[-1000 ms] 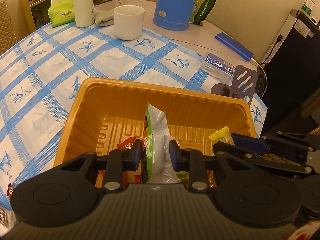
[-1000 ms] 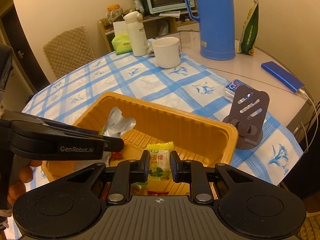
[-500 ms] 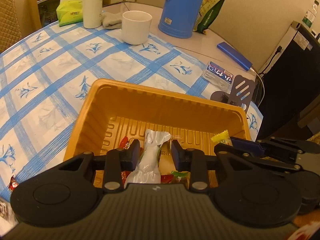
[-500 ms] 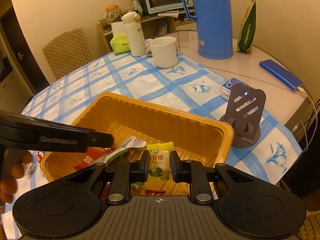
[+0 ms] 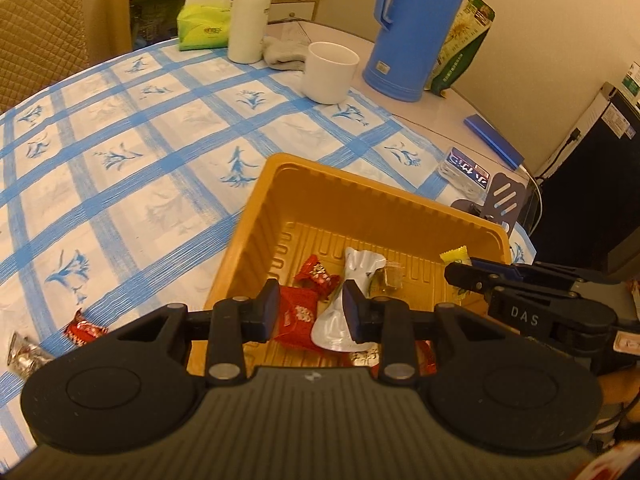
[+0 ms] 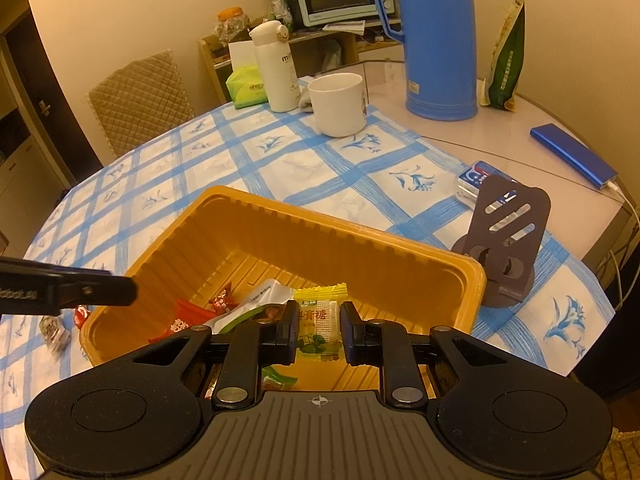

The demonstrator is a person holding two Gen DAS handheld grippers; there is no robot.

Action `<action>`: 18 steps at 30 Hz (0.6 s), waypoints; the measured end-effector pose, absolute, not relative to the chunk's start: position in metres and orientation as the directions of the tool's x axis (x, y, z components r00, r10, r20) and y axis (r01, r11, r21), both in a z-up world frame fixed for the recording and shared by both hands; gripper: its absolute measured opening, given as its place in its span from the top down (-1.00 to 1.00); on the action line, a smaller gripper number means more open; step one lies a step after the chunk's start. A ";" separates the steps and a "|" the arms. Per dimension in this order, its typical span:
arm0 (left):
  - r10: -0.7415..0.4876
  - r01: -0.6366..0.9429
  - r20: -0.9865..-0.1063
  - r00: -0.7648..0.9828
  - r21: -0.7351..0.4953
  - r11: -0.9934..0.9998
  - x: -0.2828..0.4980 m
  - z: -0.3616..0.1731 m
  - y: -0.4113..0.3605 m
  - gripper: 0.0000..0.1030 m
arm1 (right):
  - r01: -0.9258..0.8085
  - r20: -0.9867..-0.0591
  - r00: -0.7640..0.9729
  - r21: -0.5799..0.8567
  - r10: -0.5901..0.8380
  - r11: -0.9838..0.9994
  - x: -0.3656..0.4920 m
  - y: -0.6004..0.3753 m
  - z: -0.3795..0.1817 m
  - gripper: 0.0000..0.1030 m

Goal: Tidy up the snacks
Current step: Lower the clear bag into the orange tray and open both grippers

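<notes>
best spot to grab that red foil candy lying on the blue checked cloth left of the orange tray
Grip the red foil candy across its plump middle, coming from above with the open left gripper, which is nearest. It lies flat on the blue checked tablecloth, clear of the orange plastic tray, so the fingers probably fit on both sides. Its twisted ends look too thin. A silver-wrapped candy lies just beside it.

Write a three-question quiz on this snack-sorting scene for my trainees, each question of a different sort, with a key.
1. True or false: the right gripper is shut on a yellow candy.
2. Which lies on the tablecloth outside the orange tray? A) red candy B) banana C) spoon
3. Fill in: the left gripper is open and holds ____.

Key: 1 true; 2 A; 3 nothing.
</notes>
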State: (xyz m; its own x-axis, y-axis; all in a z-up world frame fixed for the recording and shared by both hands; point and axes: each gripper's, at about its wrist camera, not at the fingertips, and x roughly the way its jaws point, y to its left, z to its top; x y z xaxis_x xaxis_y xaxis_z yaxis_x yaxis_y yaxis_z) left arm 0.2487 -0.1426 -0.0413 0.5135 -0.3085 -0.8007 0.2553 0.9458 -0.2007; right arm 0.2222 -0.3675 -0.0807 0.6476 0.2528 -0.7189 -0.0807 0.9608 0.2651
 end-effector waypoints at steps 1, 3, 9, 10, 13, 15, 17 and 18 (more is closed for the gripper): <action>-0.306 0.250 -0.800 0.516 -0.201 0.947 0.247 -0.040 -0.140 0.41 | -0.076 -0.716 0.652 0.266 0.249 0.961 0.223 -0.367 -0.080 0.57; -0.300 0.239 -0.799 0.520 -0.201 0.950 0.242 -0.039 -0.134 0.41 | -0.065 -0.701 0.669 0.277 0.248 0.959 0.223 -0.367 -0.079 0.57; -0.286 0.208 -0.797 0.533 -0.205 0.957 0.226 -0.036 -0.117 0.32 | -0.032 -0.699 0.670 0.309 0.250 0.950 0.218 -0.367 -0.077 -0.25; -0.284 0.202 -0.797 0.533 -0.206 0.957 0.223 -0.036 -0.114 0.32 | -0.030 -0.692 0.680 0.304 0.242 0.952 0.214 -0.366 -0.075 -0.38; -0.279 0.185 -0.799 0.533 -0.211 0.960 0.212 -0.036 -0.104 0.30 | -0.042 -0.695 0.672 0.309 0.256 0.950 0.205 -0.362 -0.071 -0.40; -0.275 0.178 -0.800 0.533 -0.212 0.961 0.205 -0.036 -0.098 0.30 | -0.045 -0.695 0.668 0.320 0.267 0.946 0.197 -0.359 -0.070 -0.41; -0.270 0.172 -0.801 0.535 -0.210 0.962 0.197 -0.036 -0.092 0.29 | -0.047 -0.696 0.664 0.324 0.272 0.945 0.190 -0.355 -0.068 -0.42; -0.266 0.168 -0.801 0.537 -0.207 0.964 0.193 -0.035 -0.089 0.28 | -0.050 -0.696 0.663 0.327 0.276 0.944 0.186 -0.353 -0.067 -0.42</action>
